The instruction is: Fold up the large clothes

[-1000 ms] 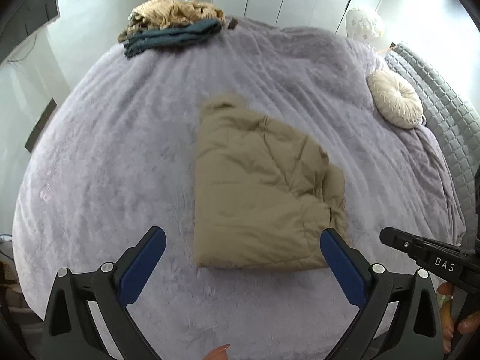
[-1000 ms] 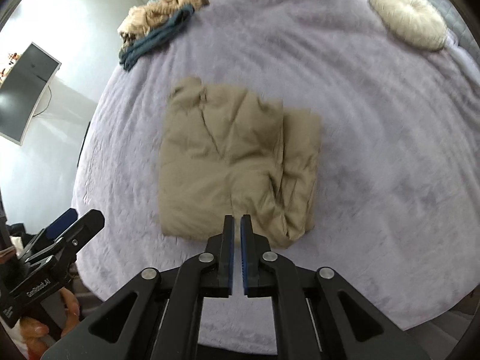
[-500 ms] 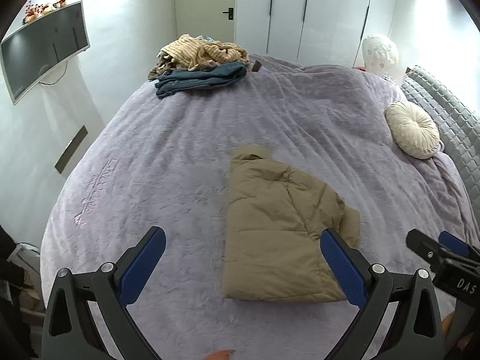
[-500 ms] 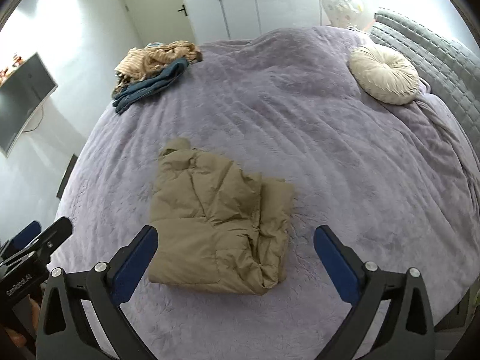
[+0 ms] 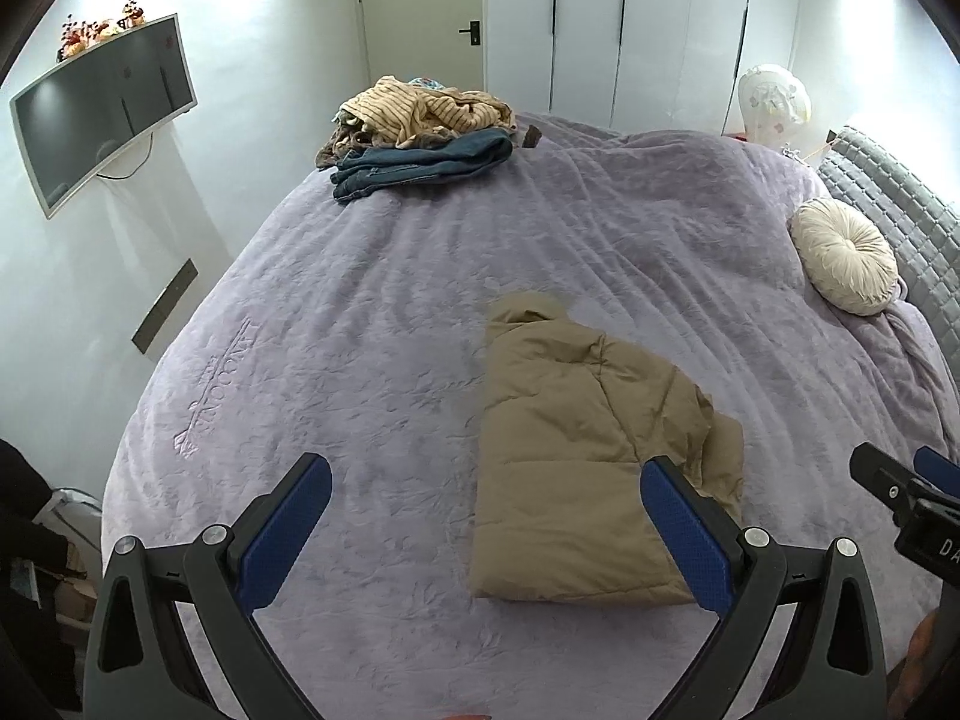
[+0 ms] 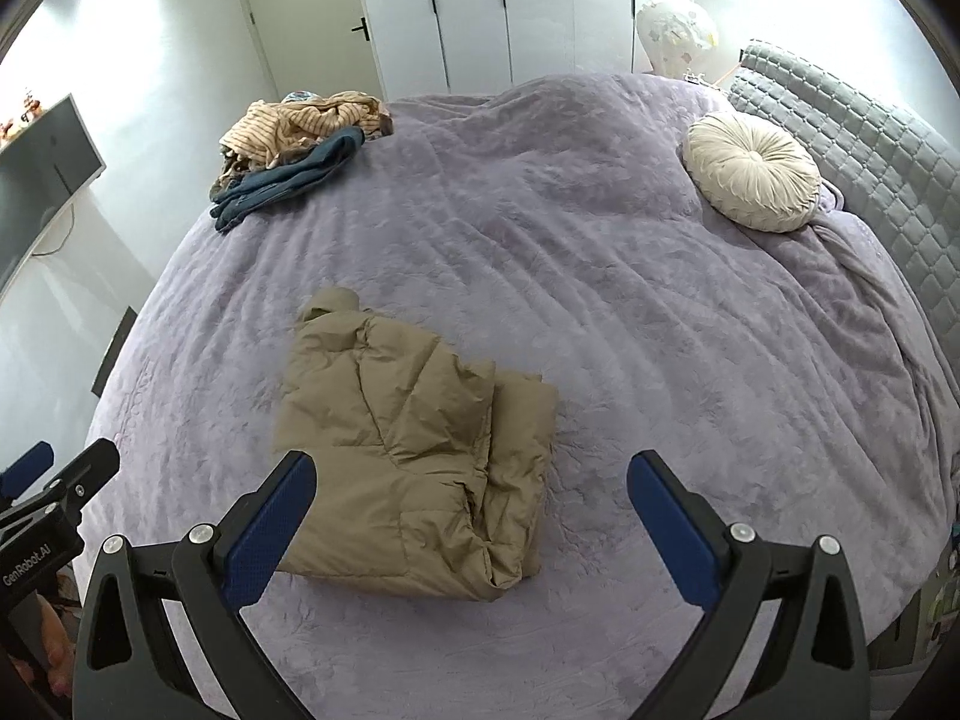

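Left tool (image 5: pixel 486 516): gaping wide, gripping nothing, hanging above the near part of the bed; its right pad is overlapping the jacket's near corner in view.
Right tool (image 6: pixel 471 513): also gaping wide and carrying nothing; a second ago its pads were pressed together, and now they are standing far apart.
Jacket (image 5: pixel 591 462): lying folded into a tan block on the bed's near half, hood end pointing away, a loose layer bulging along its right side (image 6: pixel 420 468).
Edges: the bed's near edge is running just under both tools; the left edge is dropping toward the wall.
Open room: bare bedspread (image 5: pixel 360 360) is spreading left of the jacket, beyond it, and to its right.
Clothes pile (image 5: pixel 420 132): sitting at the far left corner, well apart from the jacket.
Cushion (image 6: pixel 753 171): resting near the headboard (image 6: pixel 870 156) on the right.
Room: a screen (image 5: pixel 102 114) is hanging on the left wall; wardrobe doors (image 5: pixel 648 24) are standing beyond the bed.
Change: both tools have been pulling back and up, so more room is showing.
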A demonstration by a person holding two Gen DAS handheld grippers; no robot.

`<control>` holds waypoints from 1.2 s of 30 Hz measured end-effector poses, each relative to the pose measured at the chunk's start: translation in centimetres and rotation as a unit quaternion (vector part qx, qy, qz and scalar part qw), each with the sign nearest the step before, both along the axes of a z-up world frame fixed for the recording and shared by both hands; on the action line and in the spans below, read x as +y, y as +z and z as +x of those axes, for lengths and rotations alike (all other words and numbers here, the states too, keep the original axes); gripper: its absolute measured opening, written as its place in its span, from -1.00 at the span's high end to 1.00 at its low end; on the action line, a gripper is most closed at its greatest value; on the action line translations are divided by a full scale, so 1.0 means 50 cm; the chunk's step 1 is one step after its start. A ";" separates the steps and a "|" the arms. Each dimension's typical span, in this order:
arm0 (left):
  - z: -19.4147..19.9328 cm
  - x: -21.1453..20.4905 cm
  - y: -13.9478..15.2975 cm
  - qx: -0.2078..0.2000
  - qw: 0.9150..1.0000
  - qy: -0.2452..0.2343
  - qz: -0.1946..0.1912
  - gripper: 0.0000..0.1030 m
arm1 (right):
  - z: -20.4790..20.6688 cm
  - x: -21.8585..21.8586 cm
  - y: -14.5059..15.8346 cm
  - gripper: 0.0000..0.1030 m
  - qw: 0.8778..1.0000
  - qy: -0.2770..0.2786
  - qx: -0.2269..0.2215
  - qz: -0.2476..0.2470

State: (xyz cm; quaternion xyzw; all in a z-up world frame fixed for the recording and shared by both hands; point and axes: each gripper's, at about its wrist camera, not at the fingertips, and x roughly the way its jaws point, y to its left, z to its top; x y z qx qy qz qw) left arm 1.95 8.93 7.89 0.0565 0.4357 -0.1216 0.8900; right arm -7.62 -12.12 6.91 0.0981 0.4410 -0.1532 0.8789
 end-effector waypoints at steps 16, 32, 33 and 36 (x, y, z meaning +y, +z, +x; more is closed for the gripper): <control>-0.007 -0.007 -0.003 0.000 1.000 -0.003 0.006 -1.00 | -0.005 0.007 -0.003 -1.00 1.000 -0.003 0.004 0.002; -0.024 -0.009 -0.008 0.003 1.000 0.003 0.007 -1.00 | -0.005 0.004 -0.004 -1.00 1.000 -0.003 0.002 0.003; -0.026 -0.010 -0.008 0.004 1.000 0.004 0.007 -1.00 | -0.007 0.005 -0.004 -1.00 1.000 -0.004 0.002 0.002; -0.025 -0.008 -0.007 0.004 1.000 0.005 0.007 -1.00 | -0.006 0.004 -0.004 -1.00 1.000 -0.004 0.002 0.003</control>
